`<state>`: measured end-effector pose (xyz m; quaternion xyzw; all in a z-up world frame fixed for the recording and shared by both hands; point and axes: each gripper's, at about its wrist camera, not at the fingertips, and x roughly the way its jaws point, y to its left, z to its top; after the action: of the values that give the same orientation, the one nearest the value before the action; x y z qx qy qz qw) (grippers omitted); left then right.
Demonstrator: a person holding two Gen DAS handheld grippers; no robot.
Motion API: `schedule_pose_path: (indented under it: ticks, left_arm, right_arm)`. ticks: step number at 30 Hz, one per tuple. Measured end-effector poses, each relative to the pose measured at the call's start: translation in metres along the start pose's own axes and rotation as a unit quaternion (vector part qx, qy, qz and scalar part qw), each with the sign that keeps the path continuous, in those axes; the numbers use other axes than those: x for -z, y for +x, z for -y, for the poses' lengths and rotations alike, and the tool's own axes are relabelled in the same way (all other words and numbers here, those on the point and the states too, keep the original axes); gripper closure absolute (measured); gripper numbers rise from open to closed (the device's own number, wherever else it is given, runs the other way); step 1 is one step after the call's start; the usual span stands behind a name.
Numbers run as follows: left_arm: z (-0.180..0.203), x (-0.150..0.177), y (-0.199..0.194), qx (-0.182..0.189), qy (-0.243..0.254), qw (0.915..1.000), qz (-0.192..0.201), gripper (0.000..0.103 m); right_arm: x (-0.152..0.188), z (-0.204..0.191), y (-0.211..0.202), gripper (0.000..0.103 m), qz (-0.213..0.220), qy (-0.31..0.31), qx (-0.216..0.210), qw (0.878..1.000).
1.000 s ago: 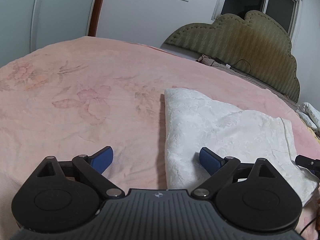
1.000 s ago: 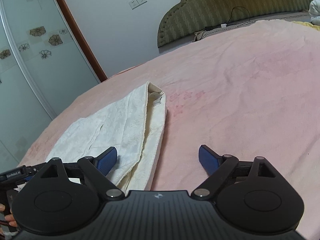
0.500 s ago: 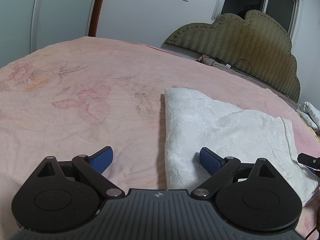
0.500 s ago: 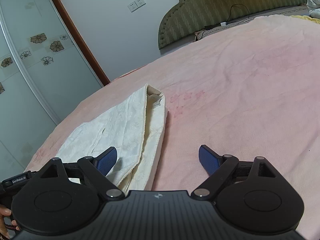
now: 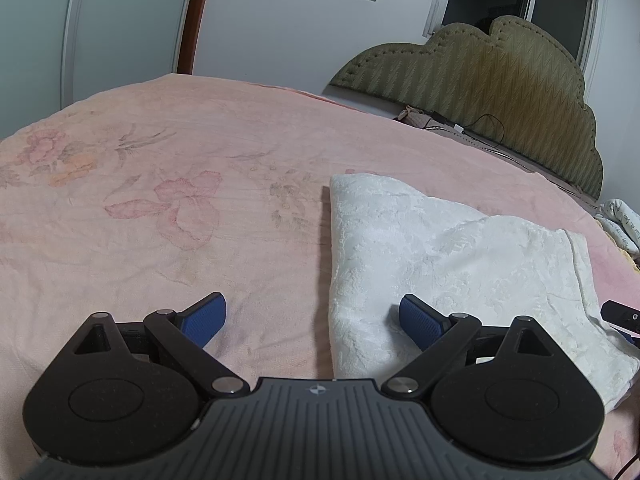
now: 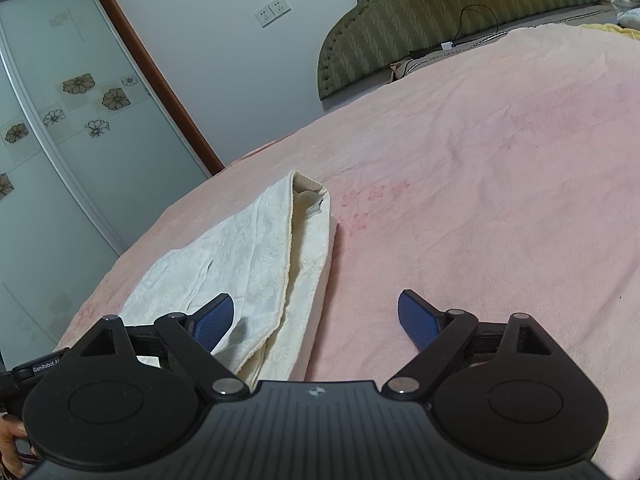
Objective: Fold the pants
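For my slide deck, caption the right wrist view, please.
Open right gripper above folded white pants on pink bedspread.

Left gripper (image 5: 313, 320): seen from its own wrist camera along the bottom of the frame, with the jaws spread wide. The blue-padded left finger (image 5: 206, 319) is placed lower left of centre, its mate lower right of centre, and nothing is held between them. A small black part of the other device is seen at the right edge.

Right gripper (image 6: 316, 318): likewise shown across the bottom of its frame, jaws spread wide and empty. One blue pad (image 6: 214, 322) is placed lower left, the other lower right. A hand (image 6: 12, 446) is partly visible in the lower left corner.
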<state>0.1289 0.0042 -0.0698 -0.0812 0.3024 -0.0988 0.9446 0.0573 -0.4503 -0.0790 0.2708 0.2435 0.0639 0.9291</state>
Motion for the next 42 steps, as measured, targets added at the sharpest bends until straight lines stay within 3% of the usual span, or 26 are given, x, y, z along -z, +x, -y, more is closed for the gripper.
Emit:
schedule_pose_path:
  ticks: [5, 9, 12, 15, 19, 22, 23, 24, 25, 26, 28, 30, 34, 36, 42]
  left_arm:
    - [-0.005, -0.005, -0.001, 0.020, -0.005, 0.9997, -0.013, 0.012]
    - [-0.015, -0.023, 0.005, 0.104, 0.000, 0.9927, -0.061, 0.016]
    - [-0.022, -0.037, 0.021, 0.190, -0.008, 0.9747, -0.116, 0.016]
    - [-0.028, -0.044, 0.041, 0.248, -0.028, 0.9565, -0.151, 0.015]
    - [-0.031, -0.045, 0.059, 0.298, -0.054, 0.9389, -0.163, 0.013]
    - [-0.031, -0.044, 0.069, 0.317, -0.079, 0.9298, -0.170, 0.014]
    - [-0.029, -0.043, 0.071, 0.315, -0.086, 0.9295, -0.171, 0.016]
    - [-0.027, -0.043, 0.071, 0.310, -0.084, 0.9312, -0.172, 0.024]
    - [-0.022, -0.043, 0.071, 0.299, -0.072, 0.9359, -0.172, 0.041]
    - [-0.018, -0.041, 0.069, 0.280, -0.055, 0.9433, -0.169, 0.051]
    - [-0.012, -0.044, 0.066, 0.259, -0.032, 0.9525, -0.158, 0.073]
    - [-0.011, -0.043, 0.058, 0.254, -0.036, 0.9563, -0.141, 0.085]
    - [0.008, -0.046, 0.031, 0.232, 0.032, 0.9693, -0.075, 0.089]
    - [0.017, -0.053, 0.021, 0.225, 0.061, 0.9712, -0.050, 0.090]
    - [0.008, -0.095, 0.024, 0.185, 0.060, 0.9809, 0.001, 0.089]
  right_arm:
    - [-0.002, 0.003, 0.002, 0.006, -0.009, 0.008, -0.028, 1.000]
    - [-0.013, 0.006, 0.011, 0.005, -0.060, -0.003, -0.087, 0.994]
    - [-0.025, 0.008, 0.022, 0.004, -0.103, 0.000, -0.122, 0.987]
    - [-0.036, 0.016, 0.038, 0.004, -0.135, 0.035, -0.181, 0.974]
    - [-0.048, 0.011, 0.065, 0.005, -0.164, 0.026, -0.209, 0.964]
    - [-0.054, 0.002, 0.083, 0.012, -0.177, 0.015, -0.208, 0.962]
    - [-0.054, -0.002, 0.087, 0.024, -0.179, 0.012, -0.206, 0.962]
    - [-0.054, -0.004, 0.092, 0.045, -0.180, 0.012, -0.201, 0.963]
    - [-0.053, -0.006, 0.095, 0.057, -0.181, 0.013, -0.191, 0.965]
    - [-0.050, -0.005, 0.097, 0.065, -0.181, 0.020, -0.183, 0.966]
    - [-0.044, -0.002, 0.095, 0.069, -0.169, 0.035, -0.186, 0.967]
    - [-0.039, -0.005, 0.088, 0.077, -0.158, 0.037, -0.186, 0.969]
    - [-0.047, -0.024, 0.077, 0.080, -0.138, 0.001, -0.184, 0.973]
    - [-0.058, -0.038, 0.072, 0.080, -0.126, -0.029, -0.189, 0.973]
    - [-0.101, -0.079, 0.101, 0.081, -0.094, -0.088, -0.211, 0.969]
